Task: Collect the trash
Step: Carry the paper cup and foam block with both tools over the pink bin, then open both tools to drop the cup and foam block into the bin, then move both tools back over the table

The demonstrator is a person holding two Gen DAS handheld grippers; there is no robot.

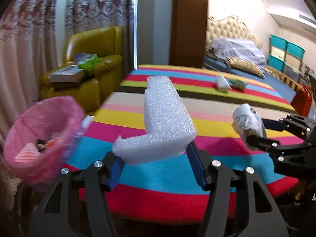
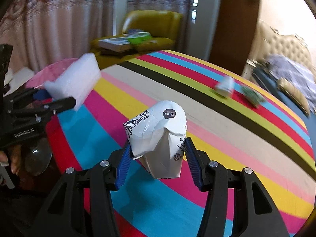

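Note:
My left gripper [image 1: 156, 154] is shut on a white L-shaped foam block [image 1: 164, 116], held above the striped table [image 1: 158, 179]. A pink-lined trash bin [image 1: 39, 138] with some scraps inside stands at the left, beside the table edge. My right gripper [image 2: 157, 150] is shut on a crumpled white paper cup [image 2: 158, 136] with black print. In the left wrist view the right gripper [image 1: 254, 130] and its cup [image 1: 246, 118] appear at the right. The right wrist view shows the left gripper [image 2: 65, 100] with the foam block [image 2: 75, 81] at the left, in front of the pink bin [image 2: 49, 73].
A small white carton [image 1: 223, 83] and a green packet [image 1: 238, 84] lie on the far side of the table. A yellow armchair [image 1: 88, 63] with books stands behind the bin, curtains behind it. A bed [image 1: 237, 57] is at the back right. A hand [image 2: 11, 158] holds the left gripper.

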